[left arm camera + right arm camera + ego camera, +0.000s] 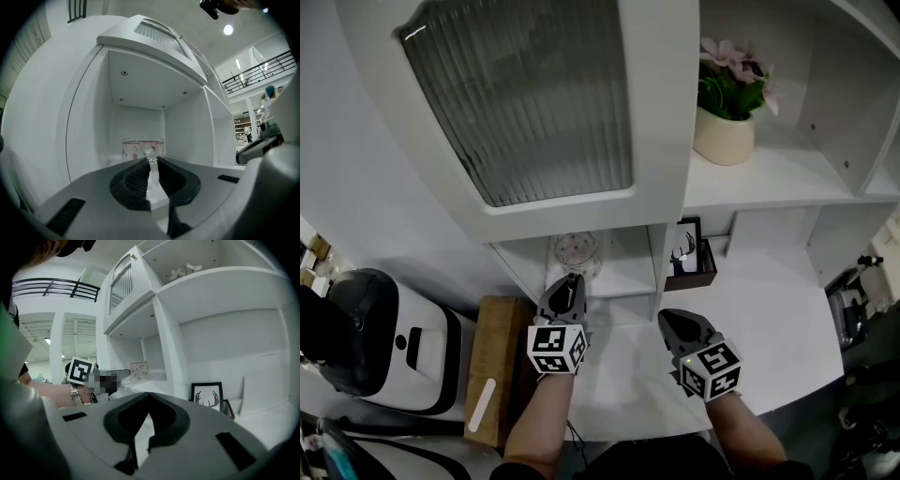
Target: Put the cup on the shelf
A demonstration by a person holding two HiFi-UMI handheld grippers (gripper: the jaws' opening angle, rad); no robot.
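Note:
A clear glass cup (577, 251) with pink dots is inside the low shelf compartment (623, 277) under the cabinet. My left gripper (574, 281) reaches into that compartment from the front. In the left gripper view the cup (140, 147) is straight ahead and its glass handle (151, 161) runs between the jaws, which are shut on it. The gripper hides the cup's base, so I cannot tell whether it rests on the shelf. My right gripper (669, 321) hovers over the white counter to the right, shut, with nothing in it (149, 397).
A ribbed-glass cabinet door (525, 94) hangs above the compartment. A potted pink flower (727, 108) stands on the upper shelf, and a framed picture (687, 248) leans in the niche to the right. A wooden block (497, 366) and a white appliance (394, 342) are on the left.

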